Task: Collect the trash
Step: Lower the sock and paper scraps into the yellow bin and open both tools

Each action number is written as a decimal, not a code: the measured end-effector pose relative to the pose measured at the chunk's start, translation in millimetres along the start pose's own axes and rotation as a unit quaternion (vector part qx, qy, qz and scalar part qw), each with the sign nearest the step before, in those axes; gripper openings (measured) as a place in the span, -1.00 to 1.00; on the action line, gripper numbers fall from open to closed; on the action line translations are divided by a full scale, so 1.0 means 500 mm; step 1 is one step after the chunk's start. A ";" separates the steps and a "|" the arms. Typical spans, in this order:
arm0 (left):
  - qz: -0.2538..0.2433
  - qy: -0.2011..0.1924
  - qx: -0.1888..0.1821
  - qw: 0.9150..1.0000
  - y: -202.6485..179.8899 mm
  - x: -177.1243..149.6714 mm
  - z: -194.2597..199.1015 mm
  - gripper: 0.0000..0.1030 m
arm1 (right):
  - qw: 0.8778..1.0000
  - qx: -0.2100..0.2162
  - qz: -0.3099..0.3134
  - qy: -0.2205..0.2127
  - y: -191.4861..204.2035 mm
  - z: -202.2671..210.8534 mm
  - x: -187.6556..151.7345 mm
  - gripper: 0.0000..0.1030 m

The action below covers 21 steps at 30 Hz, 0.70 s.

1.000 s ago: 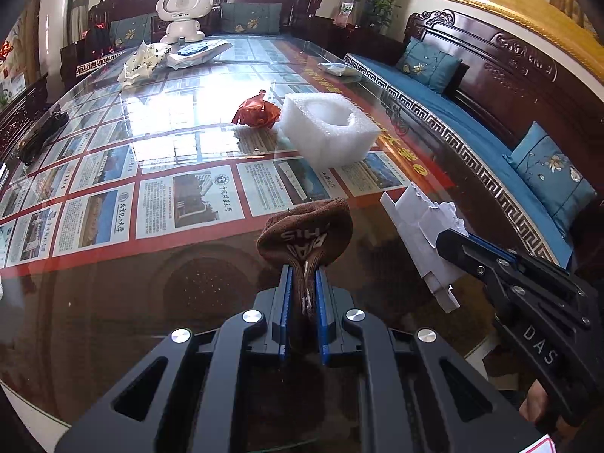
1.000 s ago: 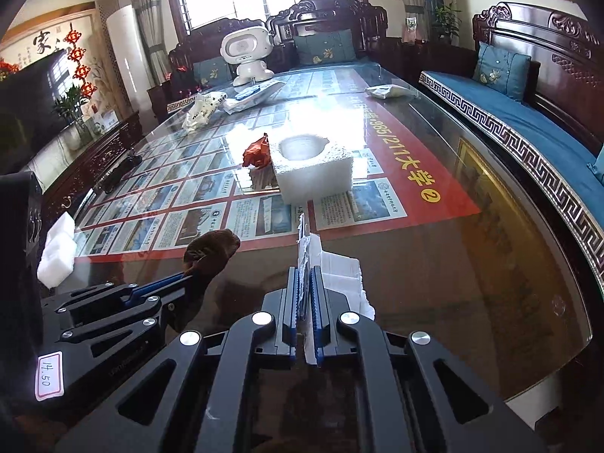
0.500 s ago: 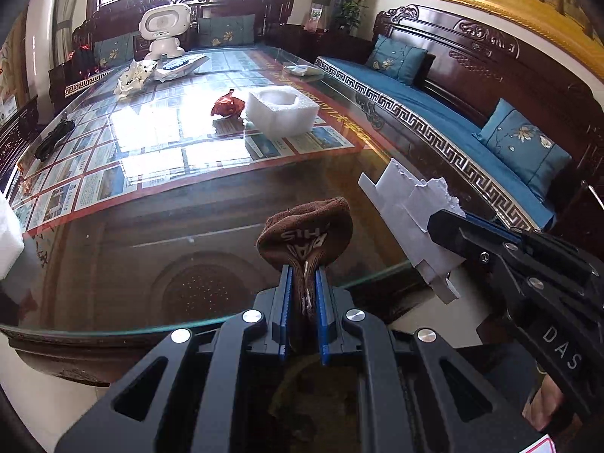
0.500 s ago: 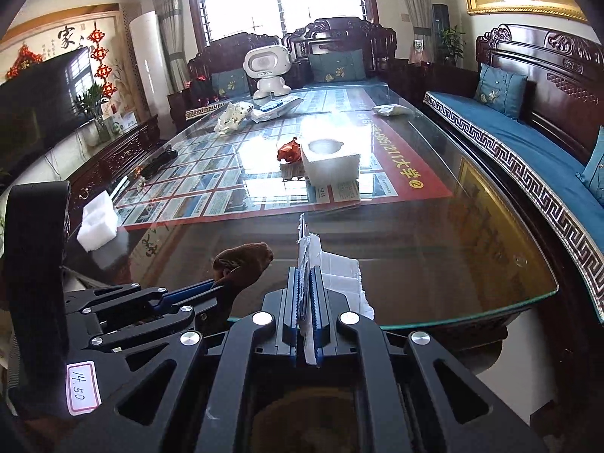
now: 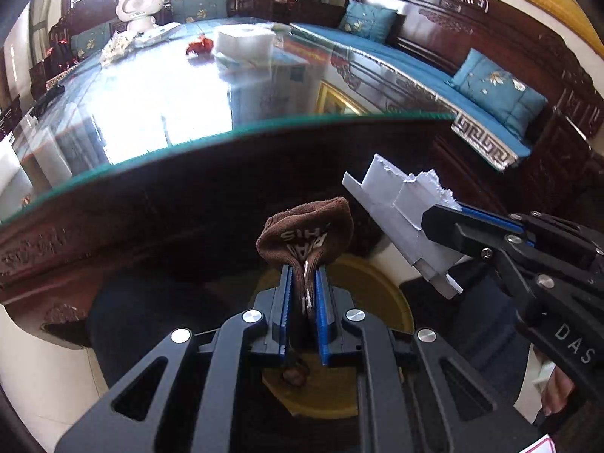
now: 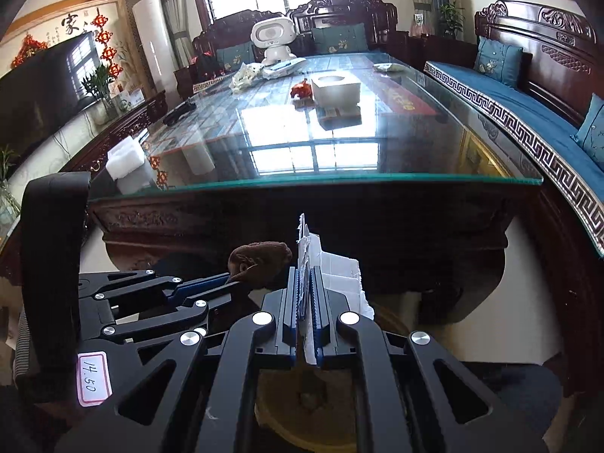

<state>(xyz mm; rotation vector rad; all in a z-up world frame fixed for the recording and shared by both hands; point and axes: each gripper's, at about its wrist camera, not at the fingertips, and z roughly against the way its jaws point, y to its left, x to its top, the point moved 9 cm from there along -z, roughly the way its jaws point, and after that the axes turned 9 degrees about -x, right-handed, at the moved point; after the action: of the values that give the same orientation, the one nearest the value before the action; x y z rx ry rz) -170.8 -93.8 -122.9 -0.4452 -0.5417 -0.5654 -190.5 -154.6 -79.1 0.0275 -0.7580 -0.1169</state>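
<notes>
Left gripper (image 5: 302, 294) clamps a bunched brown cloth (image 5: 305, 226); right gripper (image 6: 306, 302) pinches torn white cardboard (image 6: 336, 275), both below the glass table edge (image 6: 339, 179).

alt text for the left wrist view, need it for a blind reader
The left gripper is shut on a brown cloth held below the edge of a glass-topped table, above a round yellow bin. To its right, the right gripper clamps a torn white cardboard piece.
</notes>
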 end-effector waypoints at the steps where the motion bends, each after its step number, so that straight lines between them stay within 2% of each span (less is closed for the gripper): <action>1: -0.001 0.005 0.000 1.000 -0.001 -0.015 -0.005 -0.77 | 1.000 -0.003 -0.003 0.009 -0.004 -0.009 -0.021 -0.87; 6: 0.004 0.045 0.001 0.999 0.006 -0.093 -0.049 -0.77 | 0.998 -0.009 -0.022 0.059 -0.019 -0.053 -0.112 -0.87; 10: 0.011 0.064 -0.002 0.998 0.015 -0.126 -0.074 -0.77 | 0.996 -0.018 -0.029 0.078 -0.028 -0.068 -0.156 -0.87; 14: 0.018 0.072 -0.005 0.997 0.017 -0.138 -0.090 -0.77 | 0.995 -0.020 -0.033 0.096 -0.036 -0.082 -0.176 -0.84; 21: 0.017 0.086 -0.014 0.996 0.011 -0.141 -0.112 -0.77 | 0.993 -0.033 -0.049 0.099 -0.069 -0.089 -0.185 -0.62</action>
<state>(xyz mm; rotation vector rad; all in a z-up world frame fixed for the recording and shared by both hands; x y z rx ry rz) -198.0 -92.7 -209.1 -0.4278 -0.3607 -0.5730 -230.0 -178.8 -176.9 0.0140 -0.5533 -0.2293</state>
